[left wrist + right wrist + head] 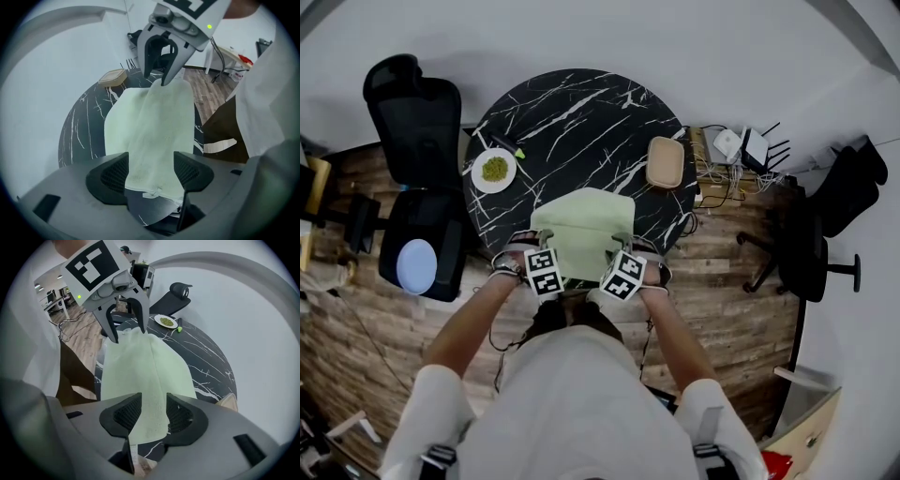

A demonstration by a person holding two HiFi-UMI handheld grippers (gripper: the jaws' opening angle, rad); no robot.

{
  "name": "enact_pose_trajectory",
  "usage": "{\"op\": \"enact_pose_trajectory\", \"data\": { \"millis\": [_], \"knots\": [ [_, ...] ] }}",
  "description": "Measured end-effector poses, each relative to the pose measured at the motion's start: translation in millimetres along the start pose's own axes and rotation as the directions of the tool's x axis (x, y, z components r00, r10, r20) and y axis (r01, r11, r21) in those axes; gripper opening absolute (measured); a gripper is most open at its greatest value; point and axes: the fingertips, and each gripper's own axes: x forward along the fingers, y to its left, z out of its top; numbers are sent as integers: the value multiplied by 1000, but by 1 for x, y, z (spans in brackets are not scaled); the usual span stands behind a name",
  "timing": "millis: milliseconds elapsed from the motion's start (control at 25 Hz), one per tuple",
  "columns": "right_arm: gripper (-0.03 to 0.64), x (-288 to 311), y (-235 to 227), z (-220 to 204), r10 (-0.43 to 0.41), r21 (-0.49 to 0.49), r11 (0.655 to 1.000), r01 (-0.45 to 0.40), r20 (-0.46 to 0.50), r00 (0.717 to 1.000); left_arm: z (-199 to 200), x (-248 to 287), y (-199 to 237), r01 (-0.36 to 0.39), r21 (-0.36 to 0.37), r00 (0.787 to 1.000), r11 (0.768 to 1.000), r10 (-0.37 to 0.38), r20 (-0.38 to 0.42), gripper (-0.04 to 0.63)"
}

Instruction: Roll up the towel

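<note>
Wood planks cover the floor, and on them stands a round black desk [581, 112] veined in white, with the person leaning over its near side. The left hand-held gripper [151, 171] points steeply down with its jaws spread wide. The near hem of the pale green towel [581, 225] lies loose between the pads, not pinched. The right hand-held gripper [153, 413] is released too, less widely, and a strip of the same hem sits in its gap.

Each tool takes one near corner, which looks to me like the way to get an even first turn across the full width. The towel lies flat on the near part of the desk, its hem right at the rim by the person, so I judge the rolling has not yet begun.

Farther back, a white plate of something green [494, 170] and a tan padded case [665, 161] sit well apart from the cloth, leaving room to roll it away. A black office chair [417, 122] waits at the left.
</note>
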Motion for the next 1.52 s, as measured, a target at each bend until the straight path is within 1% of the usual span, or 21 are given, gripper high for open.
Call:
{"op": "enact_pose_trajectory", "data": {
  "millis": [120, 280, 400, 520, 680, 760, 800, 920, 1000, 1080, 1120, 1240, 1400, 1520],
  "knots": [
    [155, 1, 32, 4, 60, -34, 998, -60, 10, 998, -3, 6, -22, 41, 25, 999, 999, -41, -15, 276],
    [157, 6, 75, 0, 139, -74, 987, -139, -7, 990, -15, 16, -51, 90, 56, 995, 994, -87, -50, 276],
    [158, 12, 99, -7, 178, -116, 977, -181, -33, 983, -24, 25, -66, 112, 82, 992, 990, -106, -75, 276],
    [158, 22, 113, -19, 200, -137, 968, -208, -70, 977, -36, 34, -75, 128, 75, 987, 989, -120, -108, 276],
    [158, 35, 116, -31, 203, -136, 967, -217, -108, 973, -40, 41, -72, 115, 44, 987, 992, -109, -117, 276],
    [155, 40, 114, -33, 200, -130, 968, -215, -119, 973, -40, 44, -69, 113, 48, 986, 992, -106, -126, 266],
    [147, 42, 113, -33, 199, -131, 968, -214, -123, 972, -40, 45, -69, 114, 52, 986, 992, -107, -132, 250],
    [118, 44, 110, -33, 190, -135, 969, -207, -127, 974, -41, 45, -70, 126, 61, 983, 990, -117, -139, 242],
    [98, 44, 107, -32, 185, -134, 970, -201, -123, 975, -40, 45, -69, 125, 62, 984, 990, -116, -133, 219],
    [75, 44, 105, -32, 182, -134, 971, -197, -121, 976, -40, 45, -64, 97, 67, 988, 993, -88, -124, 193],
    [64, 43, 104, -32, 181, -133, 971, -197, -121, 976, -39, 44, -60, 79, 70, 990, 994, -70, -121, 110],
    [52, 43, 104, -32, 184, -125, 972, -198, -118, 976, -38, 43, -57, 71, 66, 991, 995, -63, -115, 84],
    [51, 43, 104, -32, 191, -104, 974, -203, -119, 974, -38, 42, -58, 74, 63, 992, 995, -67, -109, 74],
    [55, 43, 105, -32, 208, -86, 972, -219, -123, 970, -37, 38, -60, 89, 54, 992, 995, -84, -97, 99]
  ]
}}
